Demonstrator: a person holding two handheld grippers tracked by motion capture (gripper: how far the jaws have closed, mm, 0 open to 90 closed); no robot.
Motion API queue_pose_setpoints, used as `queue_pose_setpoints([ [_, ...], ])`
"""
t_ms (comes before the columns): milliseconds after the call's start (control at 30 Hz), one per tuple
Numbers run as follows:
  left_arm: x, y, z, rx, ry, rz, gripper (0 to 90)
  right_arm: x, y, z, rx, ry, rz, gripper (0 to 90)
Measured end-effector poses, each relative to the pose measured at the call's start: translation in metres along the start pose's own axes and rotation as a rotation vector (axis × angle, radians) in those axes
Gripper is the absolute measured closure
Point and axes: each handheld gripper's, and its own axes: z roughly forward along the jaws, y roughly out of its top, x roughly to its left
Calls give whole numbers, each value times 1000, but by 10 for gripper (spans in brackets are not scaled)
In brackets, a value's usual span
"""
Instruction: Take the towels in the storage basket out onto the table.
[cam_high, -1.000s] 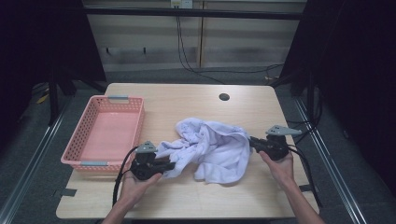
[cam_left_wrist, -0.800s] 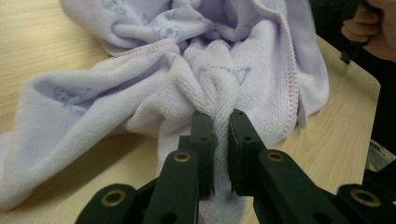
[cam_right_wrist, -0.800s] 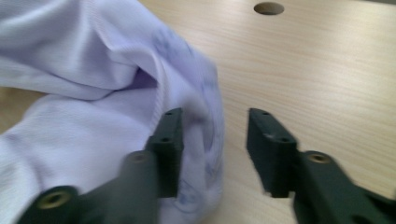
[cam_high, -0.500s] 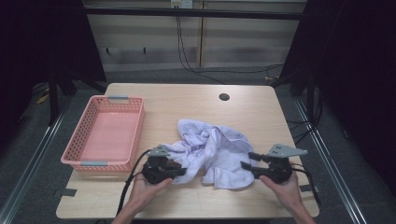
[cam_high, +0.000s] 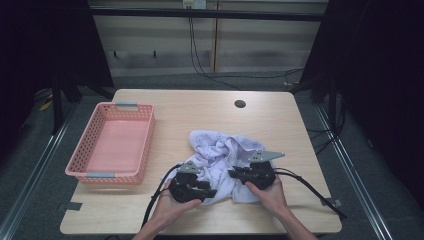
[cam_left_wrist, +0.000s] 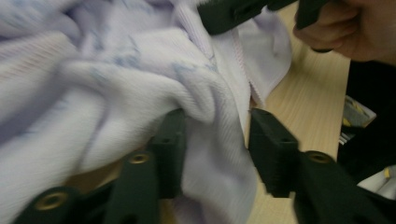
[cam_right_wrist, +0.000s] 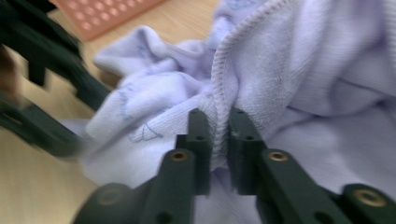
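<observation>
1. Nearest the table's front edge, the left gripper (cam_high: 205, 190) has jaws just opened, standing slack around a fold of the white garment (cam_high: 220, 155)
2. Beside it, the right gripper (cam_high: 234, 174) has just clamped the garment's ribbed hem
3. Further left sits a pink basket (cam_high: 85, 155), apart
</observation>
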Motion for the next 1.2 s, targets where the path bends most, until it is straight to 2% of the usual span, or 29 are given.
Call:
queue_pose_setpoints([
  [33,5,1,-11,-31,0,-6,497,0,1,-5,-2,-20,-28,840],
  [67,12,1,-21,-66,12,-23,477,0,2,-13,-9,-17,-33,843],
  [133,30,2,-38,-116,67,-73,486,-4,7,-30,-46,-26,-27,844],
  [167,36,1,-43,-125,112,-74,507,-8,9,-37,-63,-29,-29,844],
  [233,48,-1,-45,-127,146,-98,518,-18,11,-51,-86,-52,-10,841],
  [267,50,-3,-41,-109,178,-92,513,-23,12,-56,-89,-59,-9,840],
  [333,54,-6,-29,-52,163,-90,490,-35,11,-61,-88,-64,8,838],
  [400,52,-8,-15,17,114,-67,437,-44,9,-61,-70,-109,1,836],
  [433,49,-9,-10,26,104,-54,433,-49,8,-60,-66,-102,17,836],
  [467,48,-8,-5,35,65,-58,412,-54,6,-58,-67,-102,25,834],
  [500,44,-8,-1,64,74,-51,424,-57,5,-57,-69,-102,35,834],
  [533,41,-8,4,88,91,-45,459,-60,4,-55,-68,-95,45,832],
  [567,40,-8,8,105,65,-49,538,-62,5,-53,-69,-97,39,831],
  [600,36,-8,9,108,75,-6,716,-62,5,-52,-70,-88,44,831],
  [633,35,-7,9,122,53,8,809,-61,7,-52,-71,-88,42,831],
  [667,31,-5,5,101,62,20,830,-60,9,-53,-72,-90,33,831],
  [700,28,-2,-3,57,61,18,838,-59,12,-56,-74,-87,19,831],
  [733,26,2,-14,12,31,8,841,-59,15,-60,-83,-87,11,832],
  [833,27,13,-46,-130,13,-25,841,-65,28,-77,-119,-102,15,831],
  [867,30,16,-54,-179,16,-49,841,-68,33,-83,-127,-111,15,831],
  [900,33,18,-60,-206,31,-68,840,-72,38,-88,-137,-129,15,831],
  [967,42,19,-64,-225,70,-93,840,-78,48,-95,-150,-156,16,826],
  [1000,47,18,-61,-214,84,-117,839,-81,52,-96,-144,-185,-5,820],
  [1033,51,15,-56,-193,99,-124,837,-85,53,-93,-131,-205,-17,799],
  [1067,54,11,-48,-163,110,-127,837,-90,53,-88,-116,-201,-6,757],
  [1100,56,6,-40,-119,108,-142,835,-93,49,-82,-91,-215,6,690],
  [1167,56,-1,-28,-47,131,-134,833,-95,39,-70,-43,-227,13,539],
  [1200,57,-4,-26,-38,125,-137,830,-93,32,-67,-41,-241,16,495],
])
